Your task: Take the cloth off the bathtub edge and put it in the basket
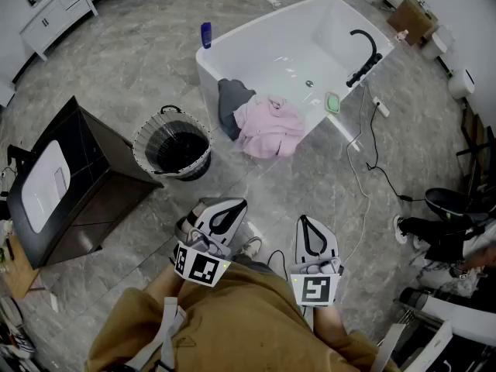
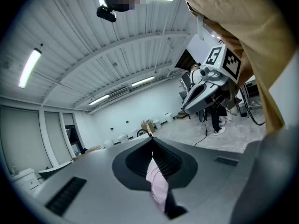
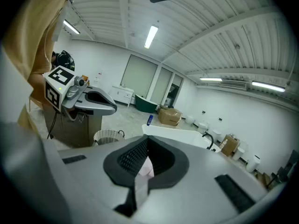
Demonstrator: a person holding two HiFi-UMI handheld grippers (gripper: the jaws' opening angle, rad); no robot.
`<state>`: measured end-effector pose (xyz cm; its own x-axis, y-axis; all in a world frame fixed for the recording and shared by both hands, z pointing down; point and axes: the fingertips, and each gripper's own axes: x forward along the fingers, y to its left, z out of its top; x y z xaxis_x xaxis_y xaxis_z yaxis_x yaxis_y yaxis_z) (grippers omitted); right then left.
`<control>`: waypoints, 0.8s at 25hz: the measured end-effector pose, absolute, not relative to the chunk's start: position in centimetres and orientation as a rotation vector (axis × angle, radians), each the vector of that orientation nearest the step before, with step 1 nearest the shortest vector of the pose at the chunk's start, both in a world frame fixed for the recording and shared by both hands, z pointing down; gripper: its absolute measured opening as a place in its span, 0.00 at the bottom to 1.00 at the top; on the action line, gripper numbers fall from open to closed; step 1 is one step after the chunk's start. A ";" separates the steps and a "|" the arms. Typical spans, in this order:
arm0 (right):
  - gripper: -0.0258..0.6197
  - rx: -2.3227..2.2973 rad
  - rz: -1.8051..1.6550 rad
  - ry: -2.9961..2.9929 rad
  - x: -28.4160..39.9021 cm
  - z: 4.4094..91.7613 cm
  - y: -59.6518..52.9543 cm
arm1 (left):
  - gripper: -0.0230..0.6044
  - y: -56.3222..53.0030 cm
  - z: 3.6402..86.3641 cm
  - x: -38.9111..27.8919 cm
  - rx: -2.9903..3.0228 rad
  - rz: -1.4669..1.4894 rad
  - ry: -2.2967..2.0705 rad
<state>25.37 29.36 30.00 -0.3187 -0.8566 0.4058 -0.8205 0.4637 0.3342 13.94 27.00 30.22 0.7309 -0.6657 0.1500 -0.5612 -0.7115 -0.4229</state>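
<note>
A dark cabinet (image 1: 74,173) stands at about nine o'clock from the person. The basket (image 1: 142,147) sits on the stone floor at eleven o'clock, just beside the cabinet's corner and near the tub.

The left gripper (image 1: 232,206) is held close in front of the body. Its jaws are drawn together with nothing gripped, and only a sliver of pink shows beyond them.

At twelve o'clock the pink cloth (image 1: 270,128) lies draped over the near edge of the white bathtub (image 1: 256,29), hanging down its outer wall. A dark grey cloth (image 1: 231,103) lies over the same edge, touching the pink one on its left side. A blue bottle (image 1: 206,34) stands upright on the tub's left corner.

The right gripper (image 1: 305,220) sits beside the left one, pointing toward the tub. Its jaws are closed tight and it holds nothing.

At one o'clock a green dish (image 1: 332,102) rests on the tub rim, with a black tap (image 1: 364,53) farther along. A white cable (image 1: 360,180) trails across the floor at two o'clock.
</note>
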 end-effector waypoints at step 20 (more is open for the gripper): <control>0.05 1.340 -0.279 -2.217 27.4 30.5 28.0 | 0.05 27.7 31.1 18.3 -2.490 -0.520 0.909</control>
